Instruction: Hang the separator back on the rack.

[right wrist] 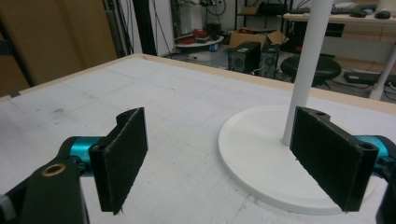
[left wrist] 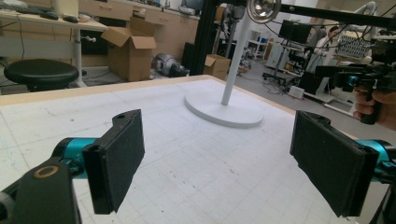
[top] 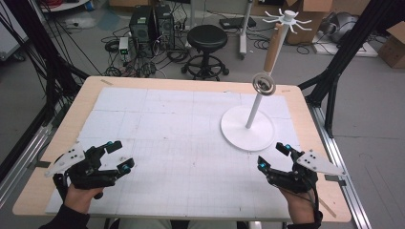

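Both pairs of black padded jaws stand wide with nothing between them.
Left gripper [top: 113, 155] and right gripper [top: 274, 156] hover low over my gridded white table mat [top: 181, 143]; the white round-based stand [top: 247, 128] sits just beyond the right gripper, a shiny metal ring [top: 263, 84] on its pole.

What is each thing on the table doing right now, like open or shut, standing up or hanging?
Left gripper with black jaws: open, nothing between its pads, low over the table.
Right gripper with black jaws: open, empty, beside the stand's base.
Tall white stand with round base: upright on the white gridded mat.
Shiny silver round object: hanging partway up the stand's pole, off the table.
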Motion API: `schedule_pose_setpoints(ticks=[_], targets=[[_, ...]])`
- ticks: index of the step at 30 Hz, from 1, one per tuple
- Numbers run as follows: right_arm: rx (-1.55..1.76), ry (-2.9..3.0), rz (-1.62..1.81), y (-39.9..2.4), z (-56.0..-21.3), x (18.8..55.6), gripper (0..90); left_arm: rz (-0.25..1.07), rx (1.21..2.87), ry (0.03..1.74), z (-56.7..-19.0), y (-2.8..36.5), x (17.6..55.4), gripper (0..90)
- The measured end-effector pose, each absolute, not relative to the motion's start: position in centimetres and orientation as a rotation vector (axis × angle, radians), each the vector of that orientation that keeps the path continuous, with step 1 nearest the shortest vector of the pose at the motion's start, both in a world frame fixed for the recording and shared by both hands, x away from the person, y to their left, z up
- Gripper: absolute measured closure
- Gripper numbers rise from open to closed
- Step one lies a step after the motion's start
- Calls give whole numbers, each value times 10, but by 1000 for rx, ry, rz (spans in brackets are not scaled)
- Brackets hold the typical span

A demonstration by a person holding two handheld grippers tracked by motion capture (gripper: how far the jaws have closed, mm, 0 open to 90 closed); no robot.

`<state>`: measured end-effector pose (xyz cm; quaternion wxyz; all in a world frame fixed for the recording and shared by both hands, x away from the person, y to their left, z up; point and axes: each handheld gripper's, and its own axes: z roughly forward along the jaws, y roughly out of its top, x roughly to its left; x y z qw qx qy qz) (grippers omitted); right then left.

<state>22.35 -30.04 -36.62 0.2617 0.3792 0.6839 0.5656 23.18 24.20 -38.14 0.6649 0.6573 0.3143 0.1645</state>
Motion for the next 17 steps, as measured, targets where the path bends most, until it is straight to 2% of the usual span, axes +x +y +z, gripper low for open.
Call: schedule_pose_setpoints(ticks=[17], targets=[[1026,1867,1546,-300,-368,224,178,366,1494,715,-384,241,234,181]])
